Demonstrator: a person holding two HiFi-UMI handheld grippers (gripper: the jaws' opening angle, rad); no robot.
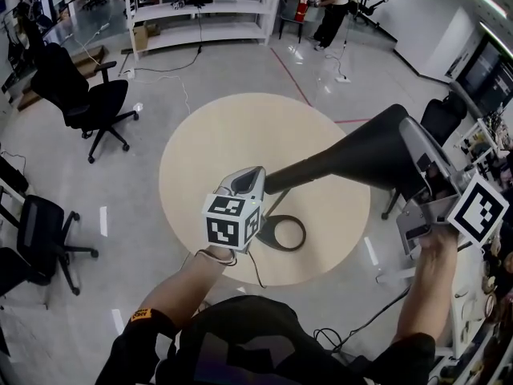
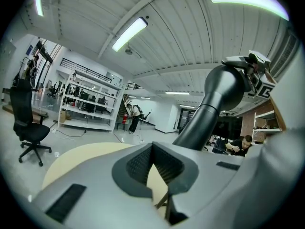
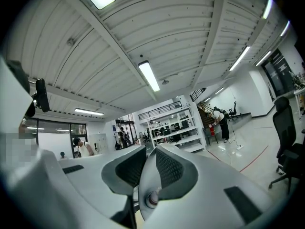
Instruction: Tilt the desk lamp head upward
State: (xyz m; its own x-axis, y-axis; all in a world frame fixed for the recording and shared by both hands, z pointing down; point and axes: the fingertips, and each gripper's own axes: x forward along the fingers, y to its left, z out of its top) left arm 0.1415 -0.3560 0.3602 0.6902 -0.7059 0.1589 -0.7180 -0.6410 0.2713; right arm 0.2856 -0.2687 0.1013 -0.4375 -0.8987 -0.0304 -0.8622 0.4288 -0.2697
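The black desk lamp stands on the round beige table (image 1: 192, 159). Its ring base (image 1: 286, 233) lies near the front edge, and its tapered neck (image 1: 321, 164) rises right to the big head (image 1: 381, 147), which is tilted up. My left gripper (image 1: 255, 173) is shut, its tips beside the neck's lower end. In the left gripper view the neck (image 2: 202, 120) passes right of the closed jaws (image 2: 152, 147), and nothing shows between the pads. My right gripper (image 1: 410, 131) lies against the far side of the head. Its jaws (image 3: 145, 151) are together, with no lamp between them.
The lamp's cable (image 1: 258, 271) trails off the table's front edge. Black office chairs (image 1: 92, 103) stand on the floor to the left, and white shelving (image 1: 200, 10) stands at the back. A cluttered desk (image 1: 481, 143) is close on the right. A person (image 1: 330, 10) stands far off.
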